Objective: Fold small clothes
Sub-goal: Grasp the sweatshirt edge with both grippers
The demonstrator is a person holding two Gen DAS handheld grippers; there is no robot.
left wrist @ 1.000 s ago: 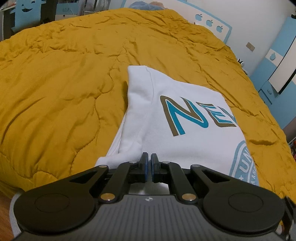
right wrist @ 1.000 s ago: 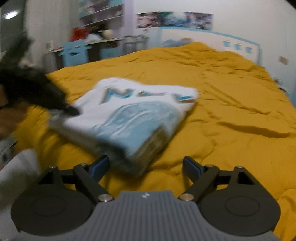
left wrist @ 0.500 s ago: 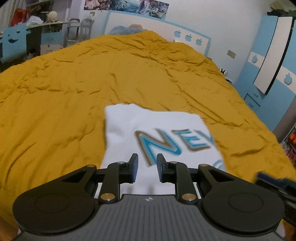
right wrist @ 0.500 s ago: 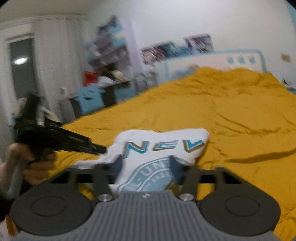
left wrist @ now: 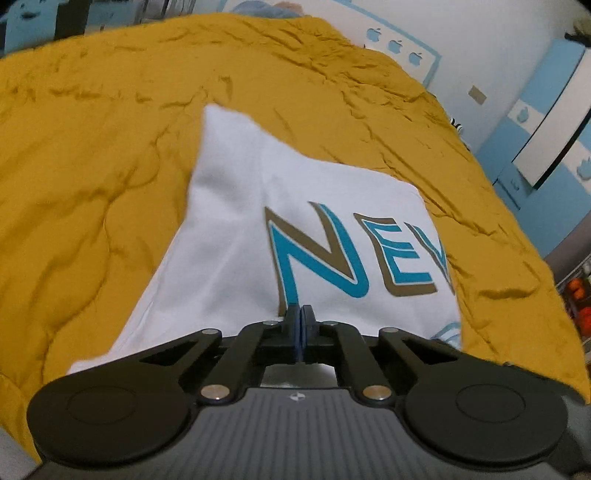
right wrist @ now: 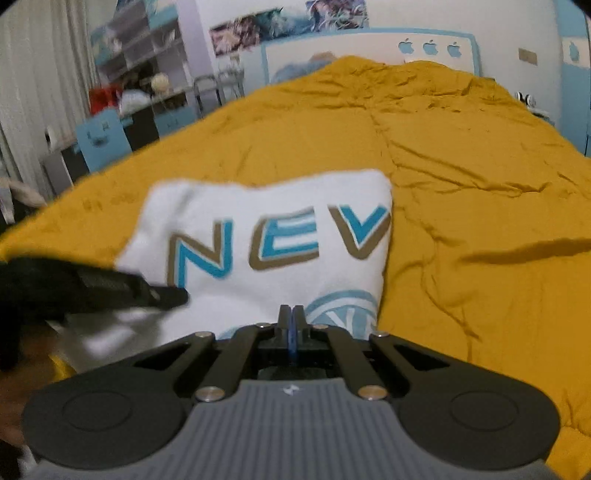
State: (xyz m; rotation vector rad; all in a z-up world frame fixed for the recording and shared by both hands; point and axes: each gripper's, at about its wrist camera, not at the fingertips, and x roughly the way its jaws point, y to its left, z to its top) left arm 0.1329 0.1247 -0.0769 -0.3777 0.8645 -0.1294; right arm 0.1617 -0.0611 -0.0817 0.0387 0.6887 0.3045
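Now | folded white shirt (left wrist: 236, 221) on mustard bedspread (left wrist: 92, 155) | no containers

From my feed I see a wide bed under a rumpled mustard quilt (right wrist: 461, 155), a white headboard (right wrist: 369, 48) with blue apple shapes at the far end, posters (right wrist: 288, 18) on the white wall above, a cluttered desk (right wrist: 147, 107) far left, blue wardrobe (left wrist: 546, 122) right.

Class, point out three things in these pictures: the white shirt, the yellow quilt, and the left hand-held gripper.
white shirt (left wrist: 229, 236), left wrist view, plain cloth left of the lettering.
yellow quilt (right wrist: 461, 155), right wrist view, bare wrinkled stretch right of the shirt.
left hand-held gripper (left wrist: 300, 309), left wrist view, closed fingertips.
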